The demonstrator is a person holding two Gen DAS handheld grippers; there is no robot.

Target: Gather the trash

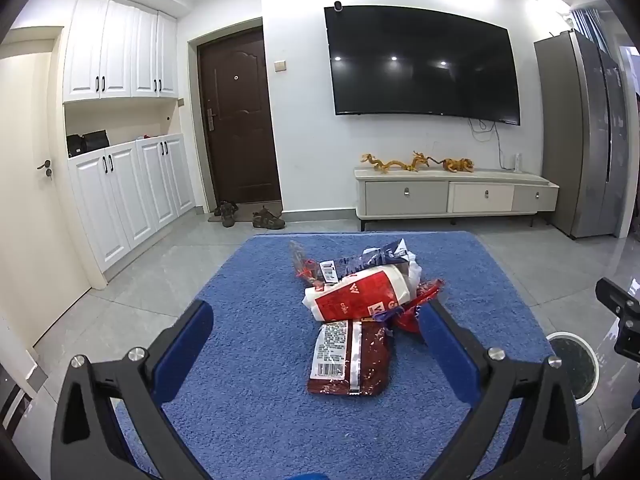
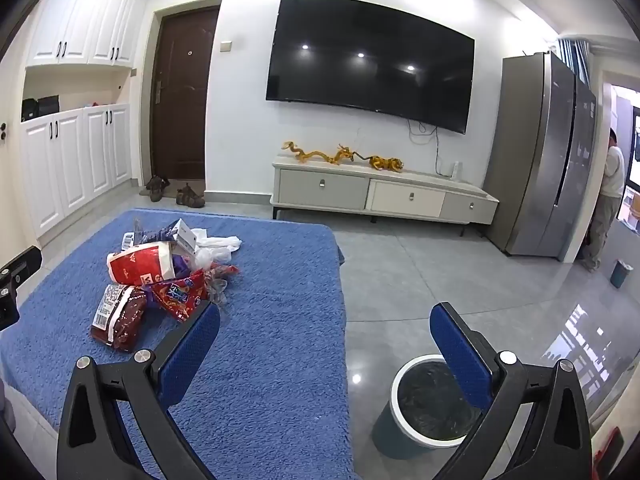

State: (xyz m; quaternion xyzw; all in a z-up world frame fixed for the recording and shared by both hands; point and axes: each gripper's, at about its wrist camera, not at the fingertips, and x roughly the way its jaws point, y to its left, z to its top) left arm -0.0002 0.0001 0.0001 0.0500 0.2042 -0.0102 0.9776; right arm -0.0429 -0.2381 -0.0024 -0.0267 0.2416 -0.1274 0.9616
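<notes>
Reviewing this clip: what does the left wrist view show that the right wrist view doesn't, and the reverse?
Only the left wrist view: the beige side door with its handle, and the dark red packet lying between the open left claw.

Only the right wrist view: a person standing beyond the fridge, a small second bin near them, and the full rim of the lined trash bin beside the open, empty right claw.

Both: the trash pile on the blue cloth, television, brown door, white cabinets.

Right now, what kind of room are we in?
Most likely a home living room by the front door: a big TV on the wall above a low TV cabinet, and shoes beside the brown door.
</notes>
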